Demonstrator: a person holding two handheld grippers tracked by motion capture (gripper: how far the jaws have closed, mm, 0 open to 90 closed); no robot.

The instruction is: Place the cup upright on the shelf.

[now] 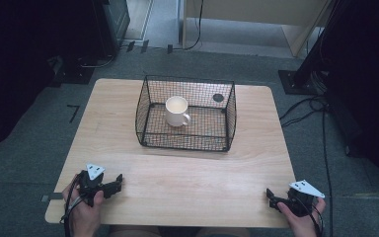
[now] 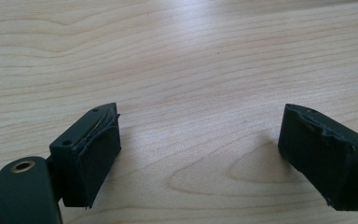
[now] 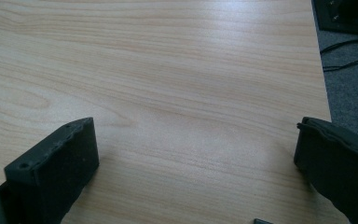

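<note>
Hands grip both tools at the near edge of the tabletop (image 1: 177, 182). At about 8 o'clock the left gripper (image 1: 120, 181) rests low on the wood, its jaws spread wide with nothing between them; the left gripper view (image 2: 198, 140) shows bare pale grain in the gap. At about 4 o'clock the right gripper (image 1: 269, 195) sits close to the near right corner, its jaws also wide and empty; the right gripper view (image 3: 196, 154) shows the tabletop's edge just beyond one jaw, with grey carpet and cables past it.

Between the two grippers and ahead of them lies a broad band of bare wood.

Farther out, toward 12 o'clock, a black wire basket (image 1: 148, 106) stands on the far half of the tabletop, well apart from both grippers. A white mug (image 1: 176, 110) stands upright inside it, left of the basket's centre, handle turned toward 4 o'clock. A small dark disc (image 1: 218, 98) lies in the basket's far right corner.

Beyond the far edge lie grey carpet (image 1: 256, 64), black cables (image 1: 306, 111) at 2 o'clock, and dark stands on either side.
</note>
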